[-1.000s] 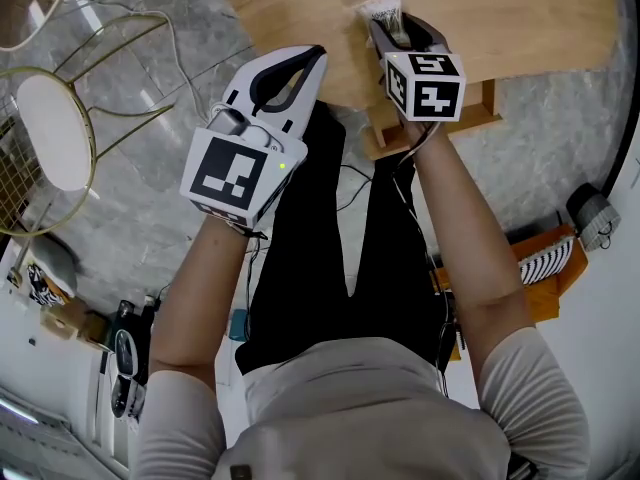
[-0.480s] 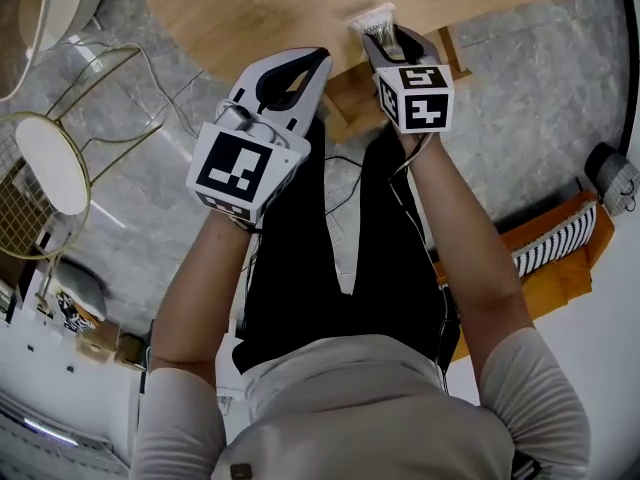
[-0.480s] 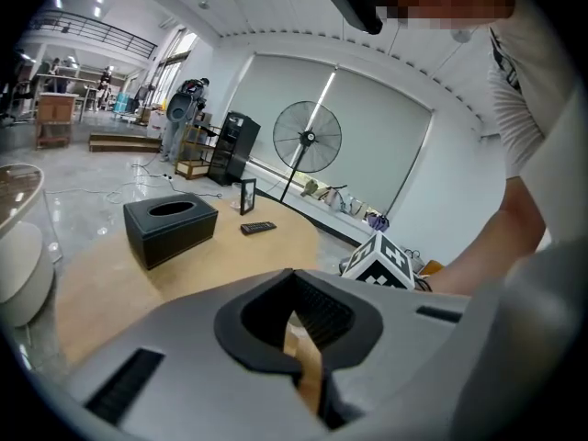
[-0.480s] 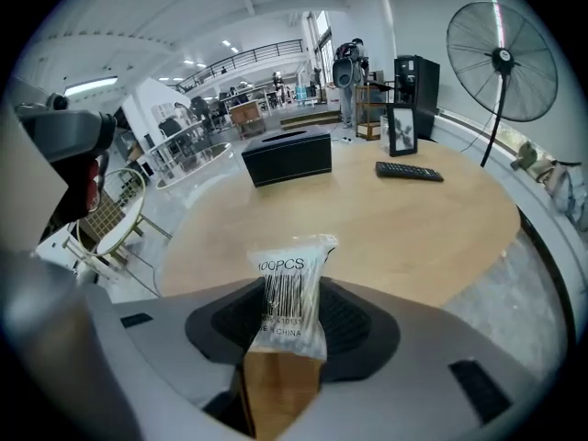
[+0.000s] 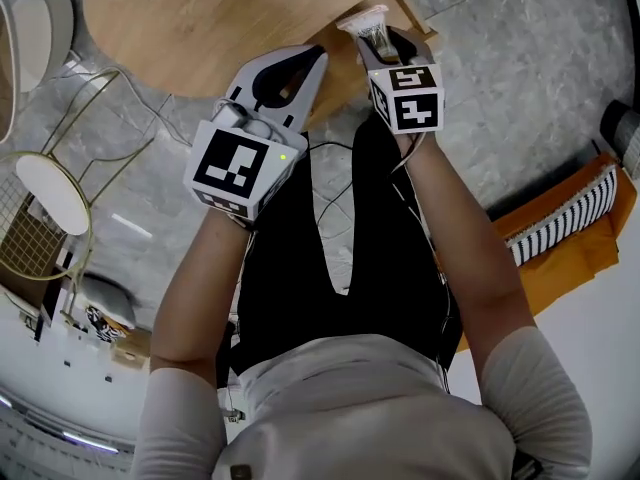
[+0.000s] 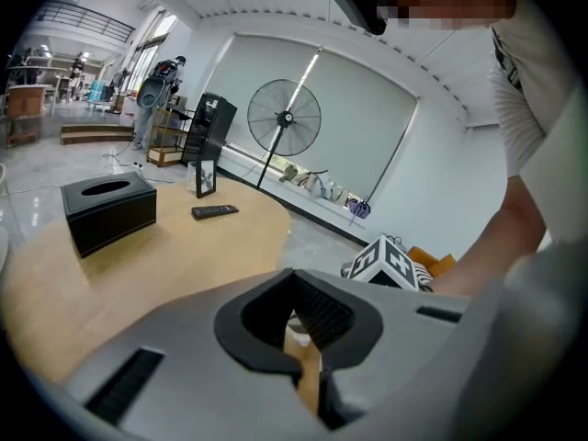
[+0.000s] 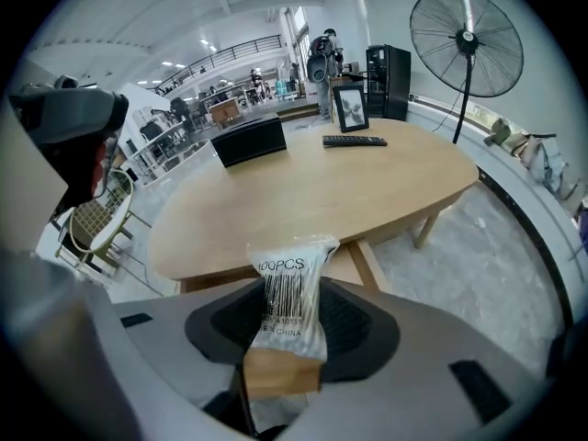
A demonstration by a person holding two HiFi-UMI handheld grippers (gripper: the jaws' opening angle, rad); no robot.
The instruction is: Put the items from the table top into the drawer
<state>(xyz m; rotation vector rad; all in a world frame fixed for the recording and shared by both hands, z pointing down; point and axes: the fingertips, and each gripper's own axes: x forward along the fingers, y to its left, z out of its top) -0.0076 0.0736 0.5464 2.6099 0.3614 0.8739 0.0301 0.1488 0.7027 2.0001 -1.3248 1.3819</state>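
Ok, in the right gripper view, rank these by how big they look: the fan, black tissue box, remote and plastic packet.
1. fan
2. plastic packet, though it looks big mainly because it is nearest the camera
3. black tissue box
4. remote

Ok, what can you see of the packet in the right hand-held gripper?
The packet is a small clear crinkled plastic bag printed with a barcode, "100PCS" and "CHINA". It stands upright, its lower part pinched between the jaws of the right hand-held gripper, its top sticking out past them, in the air near the edge of the table. Contents unclear.
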